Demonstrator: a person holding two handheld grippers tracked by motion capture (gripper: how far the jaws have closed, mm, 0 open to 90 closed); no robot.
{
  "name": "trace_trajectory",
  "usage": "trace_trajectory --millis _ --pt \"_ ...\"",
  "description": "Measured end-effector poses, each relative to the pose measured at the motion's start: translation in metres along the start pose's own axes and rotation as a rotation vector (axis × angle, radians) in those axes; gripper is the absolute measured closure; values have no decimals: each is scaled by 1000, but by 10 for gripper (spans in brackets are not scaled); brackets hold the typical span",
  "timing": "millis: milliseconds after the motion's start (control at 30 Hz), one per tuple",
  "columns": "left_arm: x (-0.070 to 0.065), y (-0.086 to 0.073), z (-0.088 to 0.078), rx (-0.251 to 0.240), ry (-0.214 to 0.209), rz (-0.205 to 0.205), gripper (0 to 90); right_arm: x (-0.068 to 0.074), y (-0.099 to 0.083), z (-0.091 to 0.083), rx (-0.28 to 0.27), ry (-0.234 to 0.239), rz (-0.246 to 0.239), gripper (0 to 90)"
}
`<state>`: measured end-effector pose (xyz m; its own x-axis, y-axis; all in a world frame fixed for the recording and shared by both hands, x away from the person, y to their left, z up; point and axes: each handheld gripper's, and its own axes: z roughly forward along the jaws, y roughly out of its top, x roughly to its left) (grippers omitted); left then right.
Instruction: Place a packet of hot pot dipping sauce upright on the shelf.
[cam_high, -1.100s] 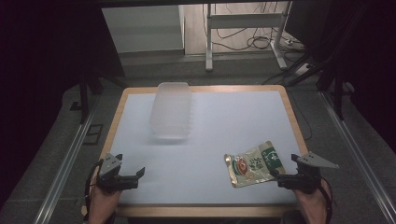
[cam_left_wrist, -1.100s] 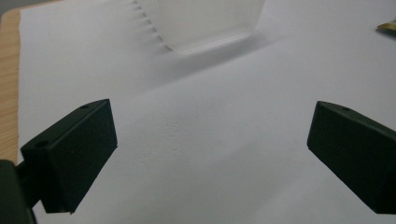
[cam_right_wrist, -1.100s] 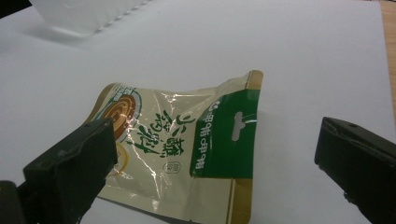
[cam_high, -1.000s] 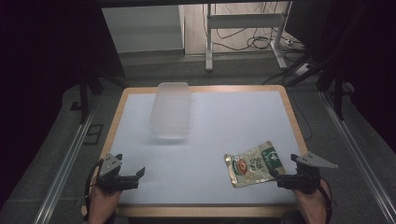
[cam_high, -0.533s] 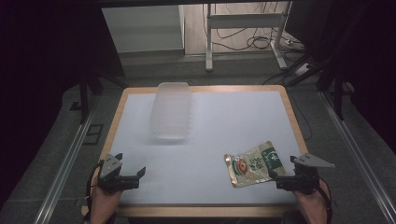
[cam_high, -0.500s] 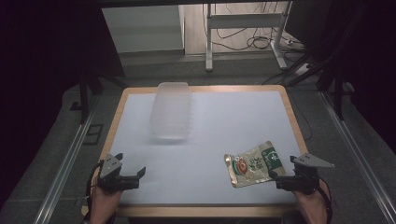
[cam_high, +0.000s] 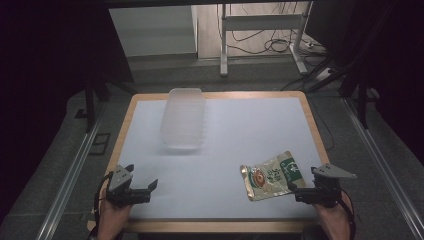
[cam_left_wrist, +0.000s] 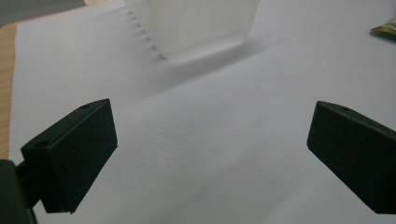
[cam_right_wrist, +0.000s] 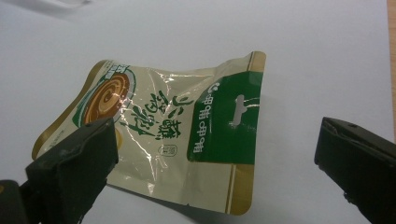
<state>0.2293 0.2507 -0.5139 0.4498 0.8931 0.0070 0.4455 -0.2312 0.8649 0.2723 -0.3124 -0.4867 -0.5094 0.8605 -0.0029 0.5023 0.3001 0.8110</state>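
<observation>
Tongs on the right (cam_high: 292, 188) gape wide just beside the snack pouch (cam_high: 270, 175), gripping nothing. Left tongs (cam_high: 150, 187), well apart from that pouch, also gape empty, facing the plastic tub (cam_high: 183, 118).

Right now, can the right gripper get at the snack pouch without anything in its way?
Probably yes. The right gripper is open, the snack pouch lies flat just ahead between its jaws, and nothing stands between them on the table.

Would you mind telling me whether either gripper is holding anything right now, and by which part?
Nothing is held. The right gripper is open just short of the snack pouch, and the left gripper is open over bare table.
</observation>
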Motion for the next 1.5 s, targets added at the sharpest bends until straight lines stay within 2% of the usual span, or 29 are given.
trace_trajectory --millis 267,533,633,833,1100,1267,1500 --pt "0 -1 2 13 -7 0 9 -5 0 3 26 -22 1 5" --pt "0 -1 4 22 -10 1 6 -4 3 10 48 -3 10 6" --pt "0 -1 4 23 -10 1 6 -3 5 12 43 -12 18 7" --pt "0 -2 4 32 -11 5 7 3 7 16 71 -10 -32 6" --pt "-1 -2 6 41 -10 9 7 3 11 21 98 -4 -20 7" --pt "-1 -2 6 43 -9 10 7 1 12 26 138 10 -6 10" --pt "-1 -2 6 49 -9 14 7 -3 16 30 169 41 32 72"
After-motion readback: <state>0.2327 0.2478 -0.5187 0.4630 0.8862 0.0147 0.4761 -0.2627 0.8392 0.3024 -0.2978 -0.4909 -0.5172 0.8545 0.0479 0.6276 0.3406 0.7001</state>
